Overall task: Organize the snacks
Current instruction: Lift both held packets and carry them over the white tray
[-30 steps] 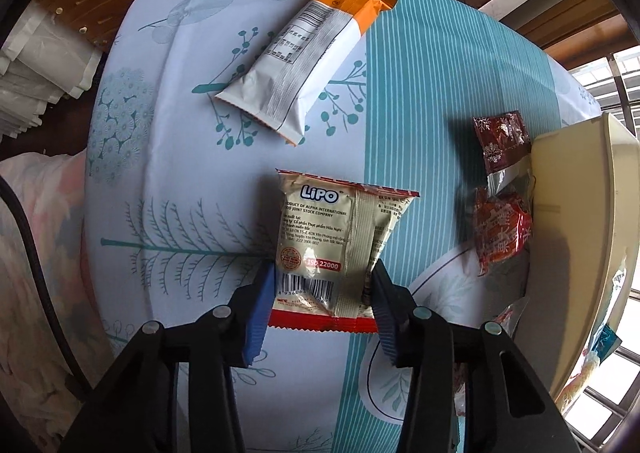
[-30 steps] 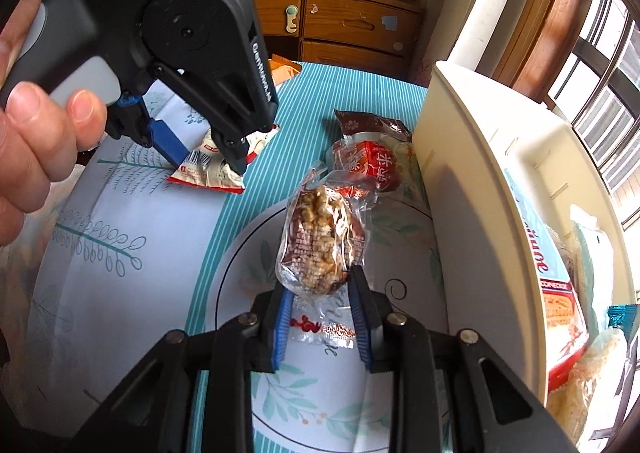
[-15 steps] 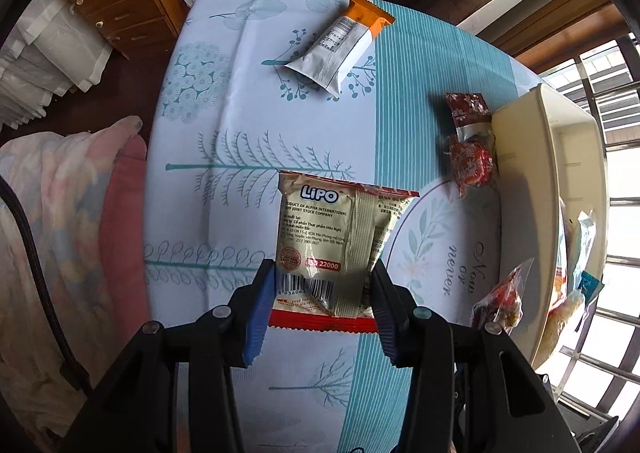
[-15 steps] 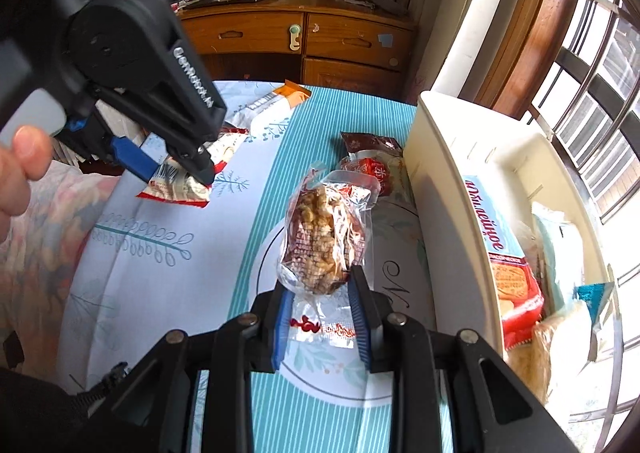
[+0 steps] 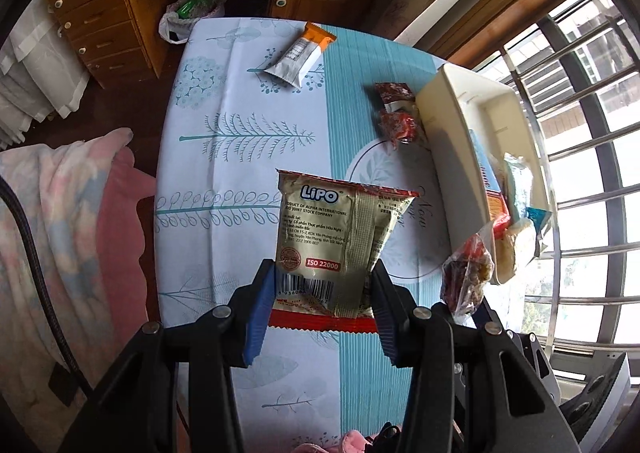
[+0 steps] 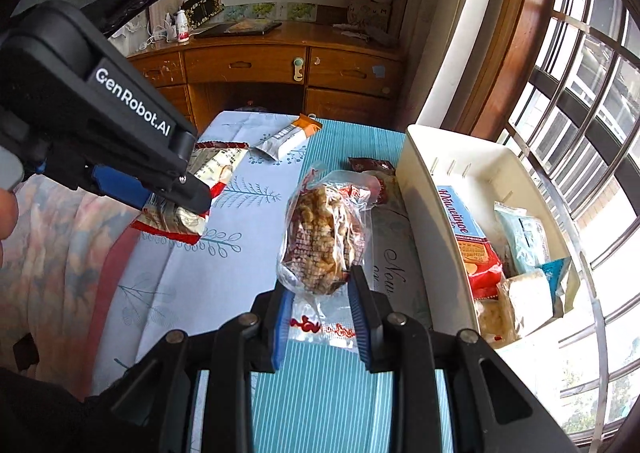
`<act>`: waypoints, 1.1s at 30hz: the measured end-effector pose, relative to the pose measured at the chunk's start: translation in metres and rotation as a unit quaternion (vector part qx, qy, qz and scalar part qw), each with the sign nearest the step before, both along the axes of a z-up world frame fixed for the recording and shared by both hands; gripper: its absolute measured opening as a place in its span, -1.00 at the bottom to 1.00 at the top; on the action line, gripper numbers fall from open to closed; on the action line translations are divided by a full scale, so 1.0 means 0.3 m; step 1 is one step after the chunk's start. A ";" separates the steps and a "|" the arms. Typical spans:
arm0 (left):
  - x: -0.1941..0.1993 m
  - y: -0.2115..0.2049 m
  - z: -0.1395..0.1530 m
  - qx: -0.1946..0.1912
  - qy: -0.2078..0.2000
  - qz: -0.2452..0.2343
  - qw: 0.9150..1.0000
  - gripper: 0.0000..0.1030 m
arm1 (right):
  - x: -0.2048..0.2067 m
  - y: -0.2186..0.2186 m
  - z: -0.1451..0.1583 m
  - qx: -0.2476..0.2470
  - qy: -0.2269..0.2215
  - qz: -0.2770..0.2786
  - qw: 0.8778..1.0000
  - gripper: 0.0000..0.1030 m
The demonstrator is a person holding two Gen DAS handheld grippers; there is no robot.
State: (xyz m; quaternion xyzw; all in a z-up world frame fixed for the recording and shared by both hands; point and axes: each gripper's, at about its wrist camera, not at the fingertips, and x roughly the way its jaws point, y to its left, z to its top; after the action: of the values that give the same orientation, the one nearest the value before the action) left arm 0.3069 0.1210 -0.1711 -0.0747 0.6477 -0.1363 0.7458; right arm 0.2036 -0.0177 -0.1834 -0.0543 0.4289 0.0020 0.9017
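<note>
My left gripper point(image 5: 322, 287) is shut on a gold Lipo packet point(image 5: 340, 229) with a red bottom edge, held high above the table. In the right wrist view that same gripper point(image 6: 176, 195) shows at the left with the Lipo packet point(image 6: 212, 169) in it. My right gripper point(image 6: 320, 293) is shut on a clear bag of brown puffed snack point(image 6: 320, 241), also lifted; the clear bag point(image 5: 468, 277) shows at the right in the left wrist view. A cream bin point(image 6: 424, 173) with several snack packs inside stands to the right.
An orange-and-white packet point(image 5: 300, 57) lies at the table's far end. A red wrapped snack point(image 5: 396, 117) lies against the cream bin point(image 5: 444, 125). A wooden dresser point(image 6: 248, 69) stands beyond the table, a pink blanket point(image 5: 68, 213) lies left, a barred window right.
Both grippers have risen with their packs, so the table looks smaller and farther below. The left gripper has climbed more, and the bin's inside now shows in its view.
</note>
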 end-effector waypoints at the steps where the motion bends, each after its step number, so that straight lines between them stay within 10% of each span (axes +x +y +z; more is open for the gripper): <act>1: -0.018 0.003 0.016 -0.008 -0.009 -0.003 1.000 -0.14 | -0.015 0.004 0.009 0.000 -0.003 -0.002 1.000 -0.47; 13: -0.195 0.032 0.199 -0.097 -0.118 -0.050 0.987 -0.14 | -0.156 0.015 0.099 -0.008 -0.034 -0.055 0.998 -0.47; 33: -0.314 -0.079 0.342 -0.174 -0.184 -0.058 0.966 -0.14 | -0.261 -0.166 0.169 -0.006 -0.054 -0.105 0.993 -0.47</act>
State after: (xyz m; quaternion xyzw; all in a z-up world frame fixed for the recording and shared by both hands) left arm 0.2125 0.0974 -0.0687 -0.1395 0.4687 -0.3013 0.8186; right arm 0.1253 -0.0675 -0.1326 -0.0145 0.3831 -0.0985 0.9183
